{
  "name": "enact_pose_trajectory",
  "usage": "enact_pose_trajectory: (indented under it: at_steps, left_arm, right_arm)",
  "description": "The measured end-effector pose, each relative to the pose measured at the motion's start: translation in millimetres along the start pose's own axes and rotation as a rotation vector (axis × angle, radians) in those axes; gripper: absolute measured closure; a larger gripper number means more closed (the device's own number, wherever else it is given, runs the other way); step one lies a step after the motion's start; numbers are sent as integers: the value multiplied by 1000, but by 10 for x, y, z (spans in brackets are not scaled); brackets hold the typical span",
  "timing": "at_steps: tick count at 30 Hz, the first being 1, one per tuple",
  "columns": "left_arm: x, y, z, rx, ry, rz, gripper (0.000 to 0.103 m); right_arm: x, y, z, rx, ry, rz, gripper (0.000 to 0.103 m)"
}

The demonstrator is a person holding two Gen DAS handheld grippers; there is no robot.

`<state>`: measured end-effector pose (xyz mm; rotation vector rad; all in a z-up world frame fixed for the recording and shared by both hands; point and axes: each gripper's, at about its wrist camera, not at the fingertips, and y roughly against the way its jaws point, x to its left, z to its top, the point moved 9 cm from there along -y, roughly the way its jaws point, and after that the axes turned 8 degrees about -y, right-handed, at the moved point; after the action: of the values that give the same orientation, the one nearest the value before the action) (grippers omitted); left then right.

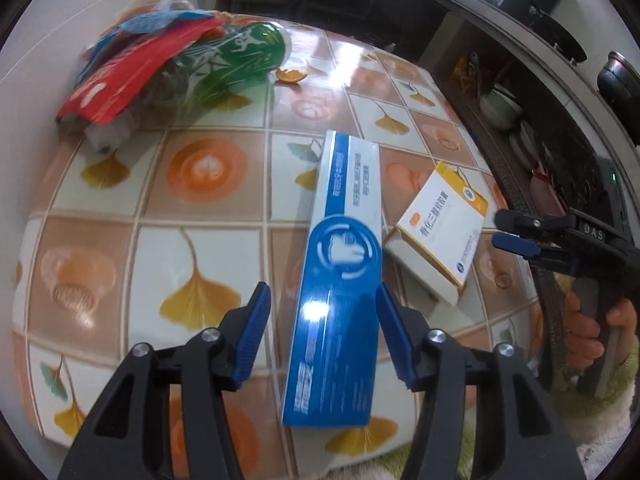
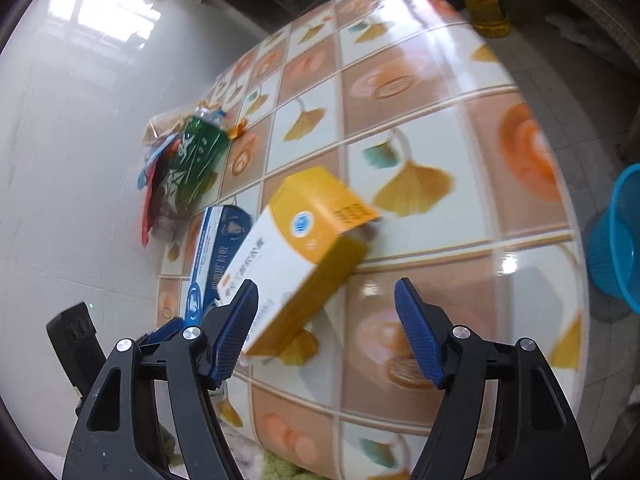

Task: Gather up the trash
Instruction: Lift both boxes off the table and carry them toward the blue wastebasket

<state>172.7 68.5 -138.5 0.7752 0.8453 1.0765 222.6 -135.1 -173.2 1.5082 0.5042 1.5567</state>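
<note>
While the left gripper (image 1: 324, 332) stands half open astride the long blue cardboard toothpaste box (image 1: 340, 280) at lower centre, only one pad seems to touch it; light and stiff, best pinched across its narrow sides. In the right view, the right gripper (image 2: 326, 332) gapes wide and empty, the yellow-and-white cardboard medicine box (image 2: 296, 256) lying centre frame, light and crushable.

Tiled-pattern table (image 1: 120, 248), blue carton (image 1: 340, 280), yellow-white box (image 1: 440, 232), green bottle (image 1: 224, 64), red wrapper (image 1: 128, 76)

Yellow box (image 2: 304, 256) between spread pads (image 2: 420, 336)
</note>
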Motion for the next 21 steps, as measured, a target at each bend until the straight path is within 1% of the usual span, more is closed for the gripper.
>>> enact_pose_trajectory:
  at_steps: [1, 2, 5, 6, 7, 8, 9, 10, 12, 13, 16, 19, 21]
  left_arm:
    - [-15, -35, 9, 6, -1, -5, 50]
    - [-38, -53, 12, 4, 3, -29, 50]
    - [-91, -86, -16, 16, 4, -70, 51]
    - [-102, -101, -24, 18, 9, -82, 51]
    - [-104, -119, -43, 25, 17, -90, 51]
    - [-107, -142, -55, 31, 24, -90, 51]
    - [-82, -159, -76, 37, 38, -85, 51]
    - [-71, -168, -87, 37, 46, -84, 51]
    - [-9, -154, -92, 20, 65, -71, 53]
    - [31, -139, -91, 10, 72, -56, 53]
    - [151, -106, -84, -11, 107, -26, 53]
    - [215, -90, -76, -15, 129, -13, 53]
    - [222, -81, -80, -10, 134, -15, 53]
  right_arm:
    - [36, -42, 35, 0, 5, -1, 35]
    - [103, -103, 94, -4, 15, -2, 35]
    - [280, -294, 286, -23, 78, -60, 35]
    - [358, -370, 342, -31, 112, -85, 34]
    - [410, -435, 377, -33, 150, -117, 32]
    - [447, -498, 395, -34, 185, -160, 27]
    - [488, -562, 393, -35, 228, -213, 26]
    - [530, -596, 366, -34, 260, -234, 25]
    - [641, -647, 264, -23, 315, -231, 18]
    - [662, -657, 213, -25, 348, -241, 17]
    - [635, -702, 96, -35, 430, -317, 17]
    - [512, -696, -23, -20, 472, -370, 19]
    - [468, -672, -73, -17, 475, -384, 17]
